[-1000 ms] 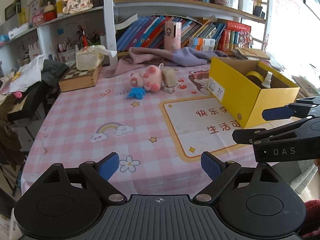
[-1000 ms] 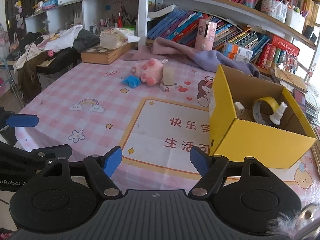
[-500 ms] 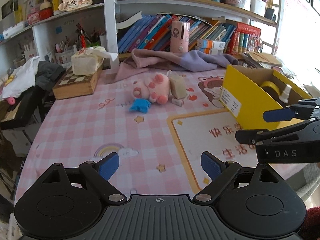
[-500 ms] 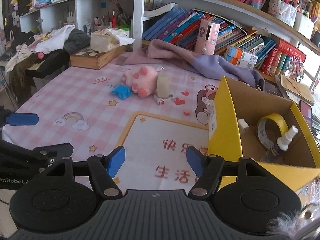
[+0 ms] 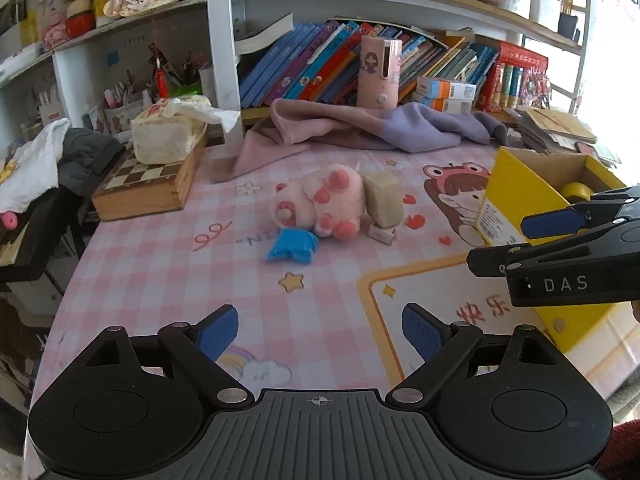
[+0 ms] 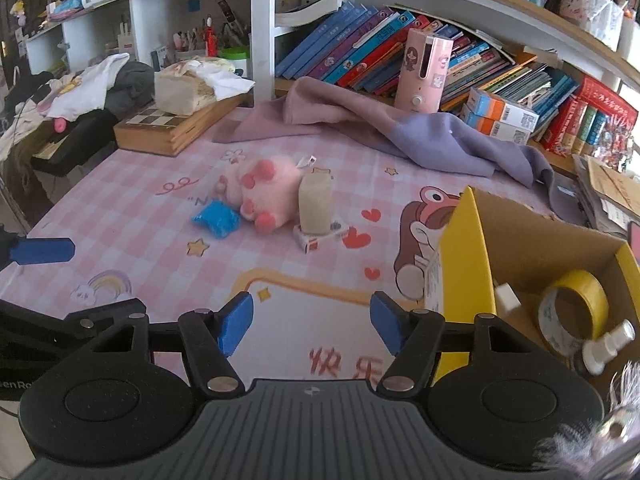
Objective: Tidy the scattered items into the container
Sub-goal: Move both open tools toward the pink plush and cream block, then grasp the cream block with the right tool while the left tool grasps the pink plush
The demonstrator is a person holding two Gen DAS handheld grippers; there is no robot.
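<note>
The yellow box sits at the table's right side, its open top holding a tape roll and a spray bottle. Ahead of you, mid-table, the pink plush, blue packet, beige block and small carton cluster touching or just beside one another. Your left gripper is released, empty, over the pink checked cloth. Your right gripper is likewise spread, holding nothing, its right finger near the box's near wall. Bare cloth lies between both grippers and the cluster; the table's left edge drops beside the chessboard case.
</note>
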